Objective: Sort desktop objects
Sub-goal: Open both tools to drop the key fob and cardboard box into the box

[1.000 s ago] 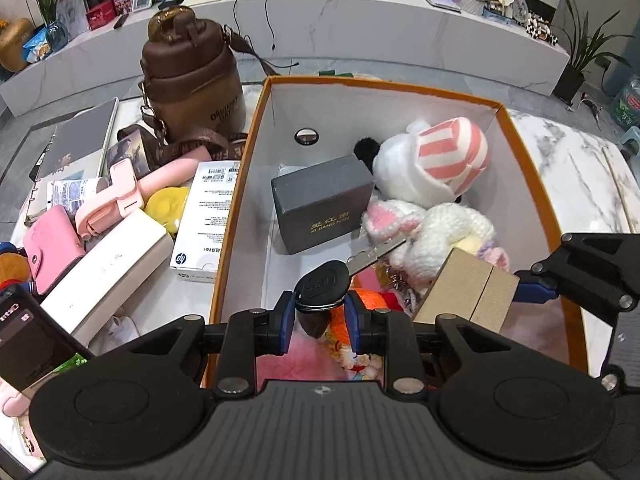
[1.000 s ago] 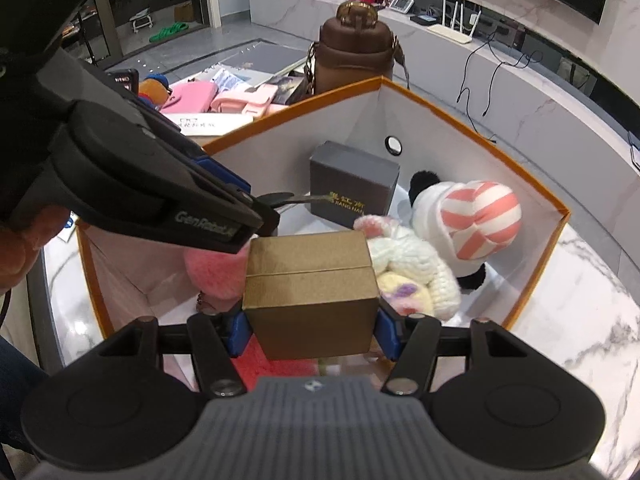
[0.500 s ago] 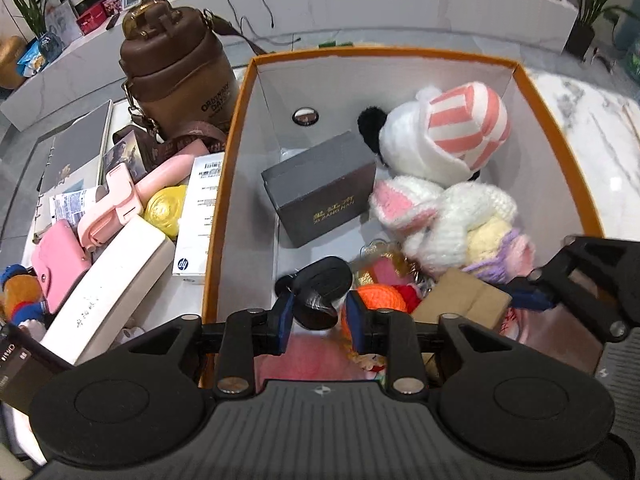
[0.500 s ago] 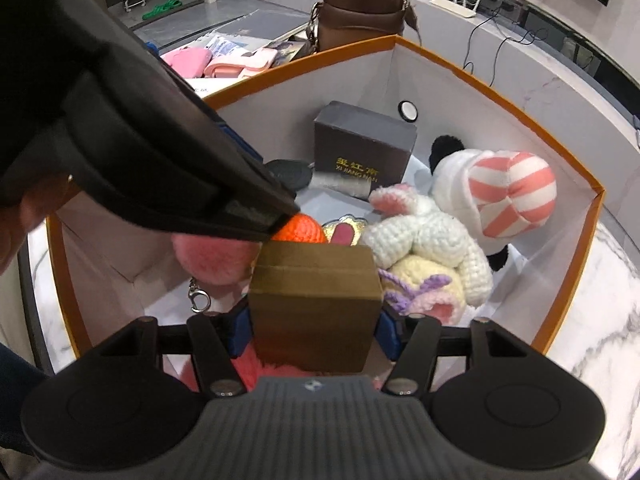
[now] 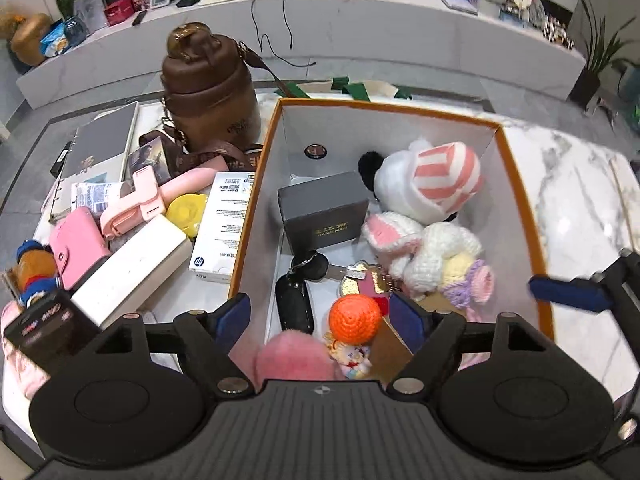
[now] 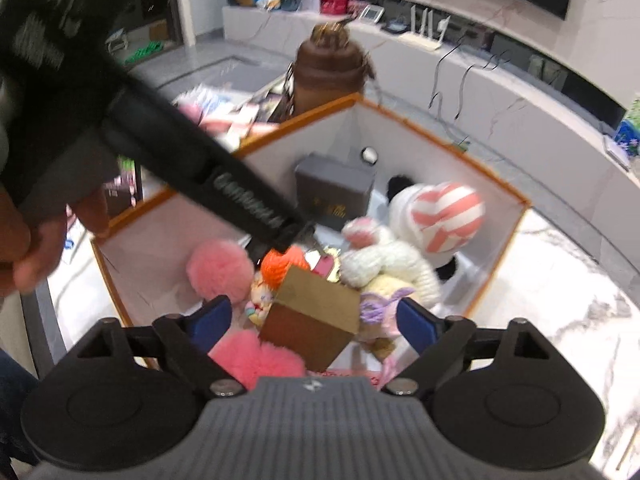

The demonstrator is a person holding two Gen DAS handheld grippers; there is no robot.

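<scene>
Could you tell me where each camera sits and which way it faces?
Left wrist: on the left claw, looking down into the orange-rimmed white box; both blue pads show.
Right wrist: on the right claw, above a tilted brown cardboard box; a hand shows.
Shared: the box, the pink-striped plush.

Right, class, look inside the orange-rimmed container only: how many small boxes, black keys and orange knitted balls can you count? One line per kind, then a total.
Small boxes: 2 (grey box, brown box)
Black keys: 2 (long fob, round-headed key)
Orange knitted ball: 1
Total: 5
</scene>
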